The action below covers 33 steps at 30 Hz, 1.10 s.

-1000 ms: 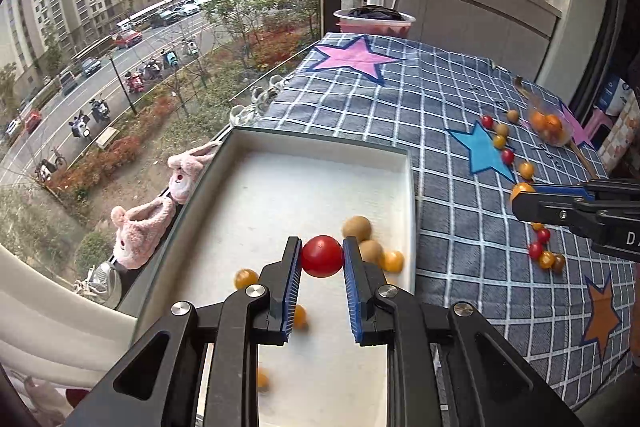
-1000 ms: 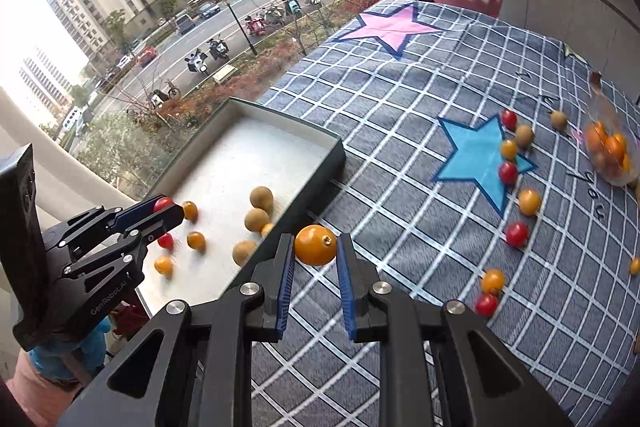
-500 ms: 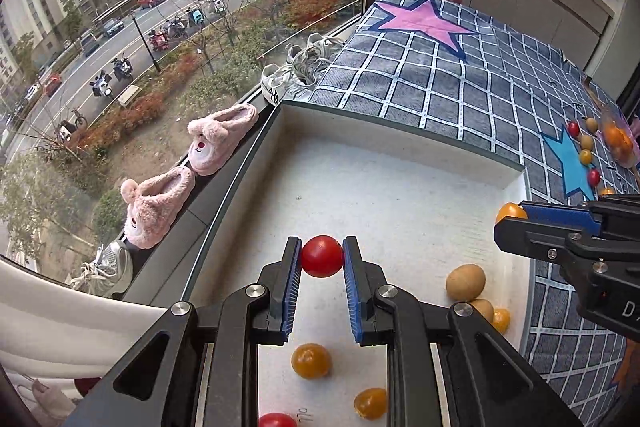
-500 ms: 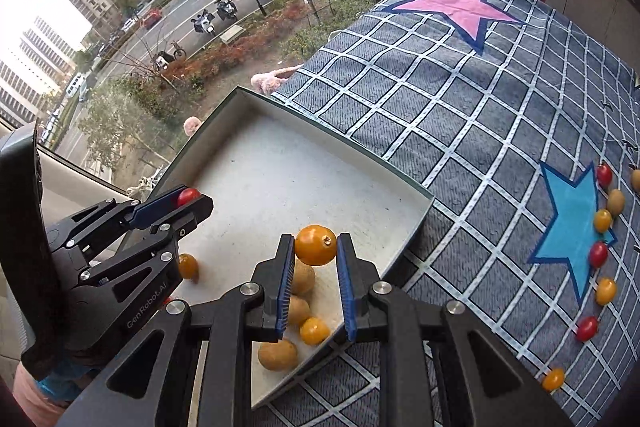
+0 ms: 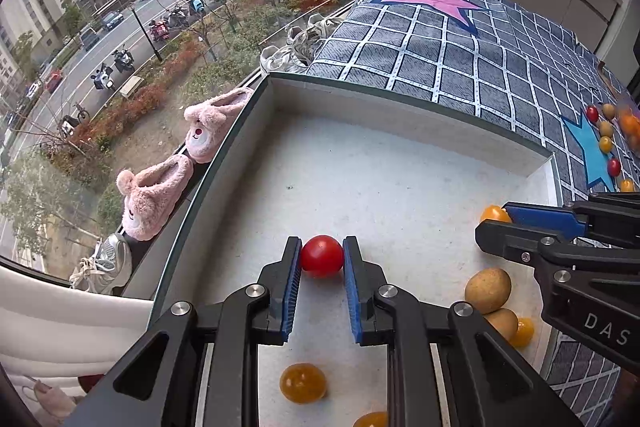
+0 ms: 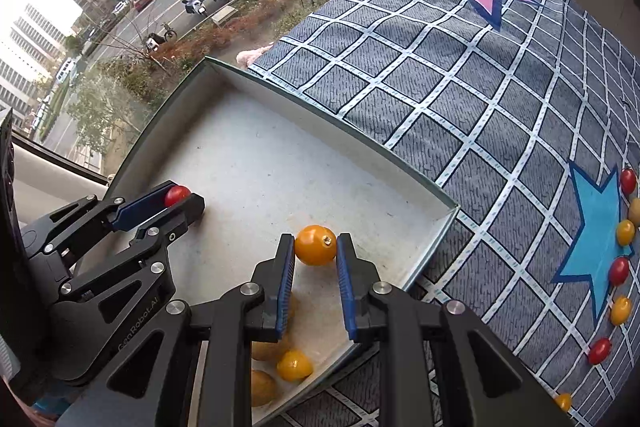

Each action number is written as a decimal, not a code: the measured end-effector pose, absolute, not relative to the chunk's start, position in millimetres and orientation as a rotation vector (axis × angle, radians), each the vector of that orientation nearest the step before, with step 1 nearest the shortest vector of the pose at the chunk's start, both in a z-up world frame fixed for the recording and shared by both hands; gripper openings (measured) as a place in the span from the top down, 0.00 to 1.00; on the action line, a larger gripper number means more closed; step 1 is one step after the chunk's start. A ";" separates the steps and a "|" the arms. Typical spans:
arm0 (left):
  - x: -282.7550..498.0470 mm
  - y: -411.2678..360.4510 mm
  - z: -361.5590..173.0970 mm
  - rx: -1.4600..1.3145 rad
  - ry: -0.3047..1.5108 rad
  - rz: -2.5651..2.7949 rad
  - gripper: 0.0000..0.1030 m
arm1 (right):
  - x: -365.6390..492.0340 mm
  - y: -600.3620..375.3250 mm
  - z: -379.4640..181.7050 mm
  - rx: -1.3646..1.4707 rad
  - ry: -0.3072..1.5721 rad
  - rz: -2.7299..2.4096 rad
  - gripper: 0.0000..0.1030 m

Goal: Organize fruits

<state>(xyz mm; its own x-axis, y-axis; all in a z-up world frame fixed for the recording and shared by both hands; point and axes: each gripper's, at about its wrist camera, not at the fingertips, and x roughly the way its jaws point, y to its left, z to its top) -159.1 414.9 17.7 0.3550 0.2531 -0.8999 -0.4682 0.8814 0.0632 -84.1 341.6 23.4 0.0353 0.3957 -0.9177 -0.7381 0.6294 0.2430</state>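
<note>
The left tongs (image 5: 322,257) are gripping a red cherry tomato (image 5: 322,255) between their blue pads, low in the middle of the left wrist frame, and the right tongs (image 6: 315,246) are pinching an orange cherry tomato (image 6: 315,245) the same way at the bottom centre of the right wrist frame. Both are pointing steeply down over the white floor of a shallow box (image 5: 400,115), probably so that each fruit can be let go close to the bottom and not roll far. Other fruit is already lying in the box: a brown egg-shaped one (image 5: 488,290) and a yellow one (image 5: 302,383) toward the lower edge of the left frame, which suggests the box is the collecting place. More small tomatoes (image 6: 619,270) are waiting at the right edge, around a blue star (image 6: 596,227) on the checked cloth (image 6: 460,67), which seems to be covering the tabletop beside the window.
</note>
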 end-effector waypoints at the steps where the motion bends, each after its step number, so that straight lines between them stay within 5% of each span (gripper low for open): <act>1: -159.2 414.5 17.9 -0.217 1.114 0.472 0.78 | -84.5 342.4 23.5 -0.343 1.253 0.895 0.78; 10: -157.8 411.9 18.7 -0.202 1.112 0.473 0.78 | -93.8 347.1 25.8 -0.388 1.236 0.894 0.77; 16: -162.7 410.0 20.4 -0.215 1.113 0.465 0.78 | -102.7 335.3 46.4 -0.398 1.178 0.898 0.46; 22: -171.9 408.3 26.7 -0.232 1.094 0.459 0.77 | -111.3 312.8 64.9 -0.370 1.152 0.901 0.38; 23: -173.8 407.8 28.5 -0.238 1.089 0.450 0.68 | -113.0 309.0 67.6 -0.366 1.151 0.901 0.38; 24: -176.1 406.9 30.5 -0.240 1.079 0.446 0.29 | -114.4 304.5 69.5 -0.360 1.149 0.902 0.37; 26: -183.0 403.1 38.9 -0.217 1.017 0.471 0.00 | -116.8 299.2 72.0 -0.348 1.147 0.903 0.37; 33: -200.6 390.1 50.6 -0.199 1.007 0.462 0.00 | -123.7 283.0 75.6 -0.312 1.162 0.896 0.33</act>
